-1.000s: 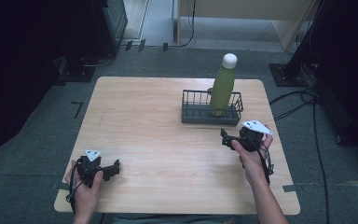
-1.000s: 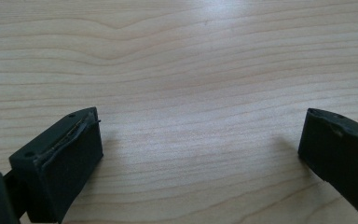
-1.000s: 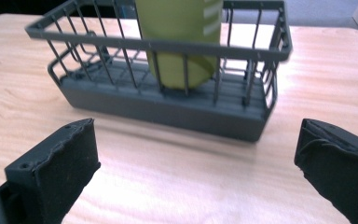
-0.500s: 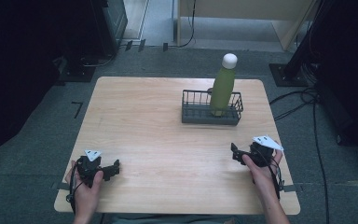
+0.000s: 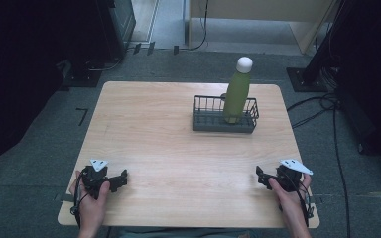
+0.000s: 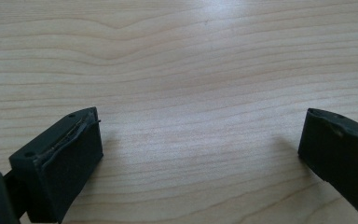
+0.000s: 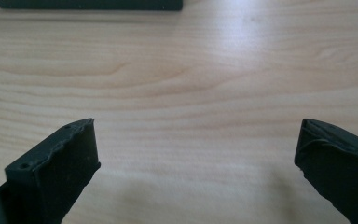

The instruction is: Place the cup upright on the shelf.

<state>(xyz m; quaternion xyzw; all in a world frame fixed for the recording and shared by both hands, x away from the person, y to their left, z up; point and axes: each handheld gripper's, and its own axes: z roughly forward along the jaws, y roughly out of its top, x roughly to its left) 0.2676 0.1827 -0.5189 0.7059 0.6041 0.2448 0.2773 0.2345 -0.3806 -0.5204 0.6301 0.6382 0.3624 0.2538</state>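
Resting at the near edge of the table [image 5: 158, 144], my left gripper [image 5: 121, 177] lies where it lay a second ago, jaws spread wide with bare wood grain between them in the left gripper view. My right gripper [image 5: 260, 176] has changed: a second ago it was up beside the basket, half a second ago partway back, and now it sits at the near right corner, drawn toward me. Its jaws are likewise spread and hold nothing; the right gripper view shows plain tabletop between them, and a dark strip at the top edge that I take for the basket's base. Farther off, toward the far right of the table, the wire basket [image 5: 208, 121] holds the green bottle [image 5: 236, 94], which stands upright in its right end, white cap on top, unmoved across the three high views. With both grippers empty and pulled well apart from the bottle, I judge the placing finished and the hands returned to rest.
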